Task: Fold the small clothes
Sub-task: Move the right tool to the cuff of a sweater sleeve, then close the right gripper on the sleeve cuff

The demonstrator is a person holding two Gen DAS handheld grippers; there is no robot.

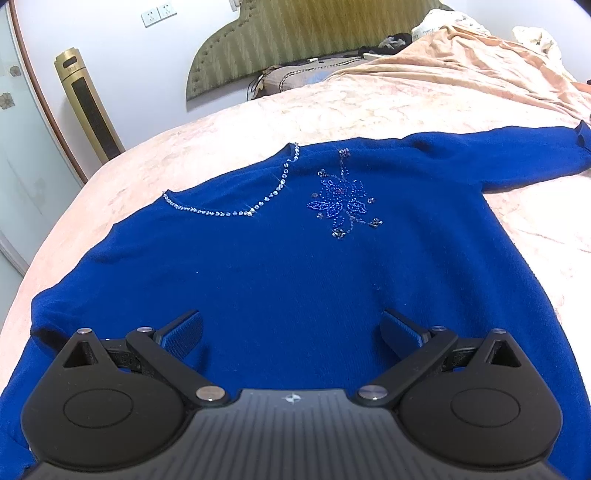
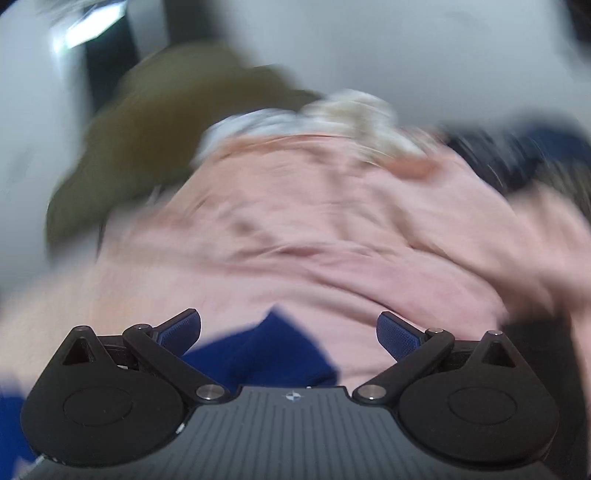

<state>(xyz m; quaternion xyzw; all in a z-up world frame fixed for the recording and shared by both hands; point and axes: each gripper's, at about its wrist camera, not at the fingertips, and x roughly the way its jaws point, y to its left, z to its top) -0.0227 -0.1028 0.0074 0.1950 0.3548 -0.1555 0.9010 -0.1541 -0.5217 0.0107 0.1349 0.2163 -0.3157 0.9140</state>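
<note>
One blue sweater (image 1: 295, 266) lies face up and spread flat on the bed (image 1: 406, 107), which is covered with a pale pink bedspread (image 1: 221, 125). Its neckline, trimmed with a single row of clear stones (image 1: 236, 212), points toward the left edge of the bed; one beaded flower (image 1: 341, 201) sits on the chest just beside it. One sleeve (image 1: 517, 155) runs out straight toward the right side of the left wrist view, its cuff at the frame edge. Left gripper (image 1: 291, 332): spread wide, empty, low over the sweater's lower body, both blue pads (image 1: 184, 332) clear of each other. Bare bedspread shows beyond the neckline and above the sleeve; rumpled peach bedding (image 1: 461, 48) is heaped farther up the bed. Off the bed: one gold tower fan (image 1: 88, 107) against the wall, two wall sockets (image 1: 159, 13), one green headboard (image 1: 280, 40). Right wrist view is heavily motion-blurred. Right gripper (image 2: 288, 332): also spread wide, nothing between the fingers; a corner of blue cloth (image 2: 266, 354) lies below it on the pink bedspread (image 2: 314, 240), contact cannot be told. Blurred pale bedding (image 2: 351, 110) and a green mass (image 2: 147, 129) lie beyond.
</note>
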